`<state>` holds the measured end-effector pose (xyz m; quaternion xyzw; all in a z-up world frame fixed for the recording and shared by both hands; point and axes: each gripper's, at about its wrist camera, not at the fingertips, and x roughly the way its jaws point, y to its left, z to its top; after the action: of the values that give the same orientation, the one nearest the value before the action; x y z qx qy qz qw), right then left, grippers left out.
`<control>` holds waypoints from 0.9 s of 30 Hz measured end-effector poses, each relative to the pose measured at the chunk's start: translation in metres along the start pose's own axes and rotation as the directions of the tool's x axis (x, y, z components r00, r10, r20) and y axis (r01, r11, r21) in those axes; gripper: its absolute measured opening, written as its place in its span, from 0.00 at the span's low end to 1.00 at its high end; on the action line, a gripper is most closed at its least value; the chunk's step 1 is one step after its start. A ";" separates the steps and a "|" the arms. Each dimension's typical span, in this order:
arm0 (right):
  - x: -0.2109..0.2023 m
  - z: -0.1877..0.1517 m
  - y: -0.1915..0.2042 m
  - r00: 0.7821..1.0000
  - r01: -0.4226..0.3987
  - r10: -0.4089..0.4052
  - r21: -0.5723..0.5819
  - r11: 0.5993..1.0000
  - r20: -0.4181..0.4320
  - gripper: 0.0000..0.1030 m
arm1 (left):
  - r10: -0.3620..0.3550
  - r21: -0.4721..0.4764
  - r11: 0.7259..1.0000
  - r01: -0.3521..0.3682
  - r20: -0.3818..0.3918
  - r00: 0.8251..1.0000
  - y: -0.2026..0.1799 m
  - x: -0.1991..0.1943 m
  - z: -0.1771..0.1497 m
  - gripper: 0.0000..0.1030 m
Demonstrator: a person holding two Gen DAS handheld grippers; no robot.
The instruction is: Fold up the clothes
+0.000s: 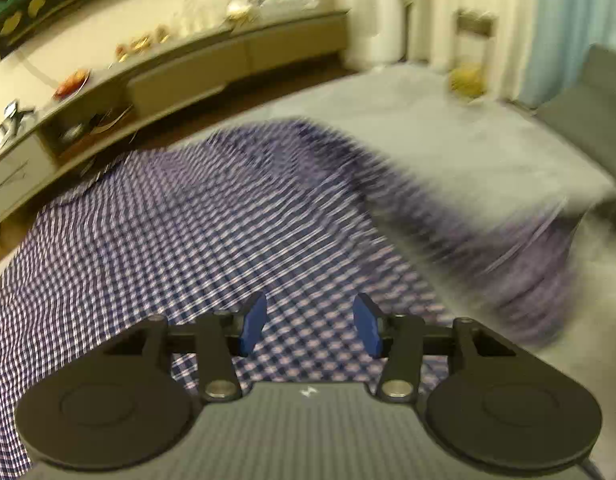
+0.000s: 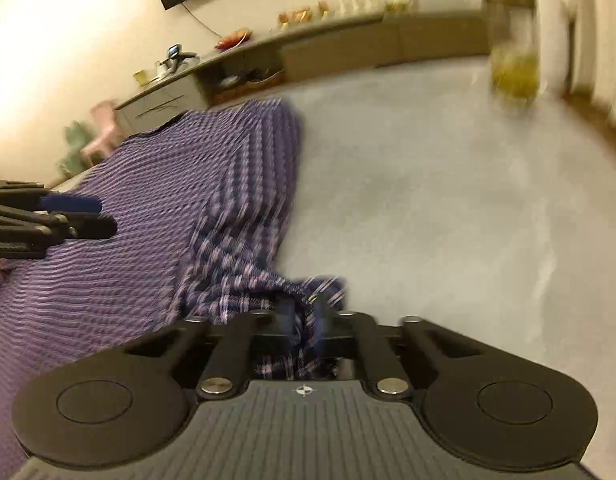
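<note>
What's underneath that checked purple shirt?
The checked shirt lies spread on a grey bed cover, bare beside it. Whatever sits directly beneath the cloth is covered. The right tongs pinch its edge.

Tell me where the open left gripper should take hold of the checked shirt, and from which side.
Probably the near edge of the checked shirt, just ahead of the left gripper, coming in low from the near side. The cloth lies flat there, so only an edge gives the open fingers something to pinch. The right gripper is already shut on a bunched part at the shirt's right side, so a matching left hold suits a fold.
</note>
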<state>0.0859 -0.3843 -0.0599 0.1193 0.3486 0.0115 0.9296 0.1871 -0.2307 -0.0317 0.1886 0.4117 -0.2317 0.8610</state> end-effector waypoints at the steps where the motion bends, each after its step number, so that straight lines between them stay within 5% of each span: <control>1: -0.017 0.009 -0.005 0.990 0.112 -0.109 -0.023 0.993 0.091 0.03 | 0.012 -0.008 1.000 -0.012 -0.025 1.000 0.004 0.010 -0.002 0.45; 3: -0.045 0.024 -0.017 0.923 0.301 -0.287 -0.019 0.953 0.258 0.04 | 0.015 -0.031 0.999 -0.017 -0.074 0.997 0.012 0.026 -0.009 0.45; 5: -0.050 0.027 -0.041 0.885 0.318 -0.329 0.087 0.944 0.330 0.06 | 0.009 -0.043 0.999 -0.012 -0.078 0.997 0.017 0.033 -0.016 0.50; 9: -0.019 0.012 -0.095 0.951 0.167 -0.243 0.344 0.924 0.191 0.10 | -0.002 -0.043 0.999 -0.002 -0.090 0.996 0.018 0.032 -0.007 0.47; 13: -0.021 0.002 -0.129 0.957 0.139 -0.244 0.488 0.862 0.159 0.22 | -0.026 -0.043 0.999 0.024 -0.048 0.999 0.011 0.030 0.017 0.47; 17: -0.038 -0.012 -0.142 0.959 0.116 -0.242 0.576 0.810 0.148 0.24 | -0.051 -0.040 0.998 0.052 0.008 0.999 0.002 0.030 0.043 0.47; 20: -0.057 -0.019 -0.150 0.960 0.093 -0.232 0.599 0.796 0.158 0.32 | -0.060 -0.020 0.998 0.061 0.025 0.998 -0.005 0.039 0.058 0.47; 22: -0.069 -0.012 -0.149 0.953 0.131 -0.262 0.571 0.811 0.154 0.61 | -0.063 -0.005 0.998 0.063 0.023 0.998 -0.010 0.051 0.066 0.47; 27: -0.059 0.001 -0.132 0.948 0.248 -0.305 0.388 0.888 0.094 0.62 | -0.008 0.000 1.000 0.008 -0.041 0.999 0.001 0.085 0.060 0.51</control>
<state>0.0338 -0.5193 -0.0508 0.2424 0.2858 -0.1965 0.9060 0.2720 -0.2813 -0.0641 0.1917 0.4301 -0.2312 0.8513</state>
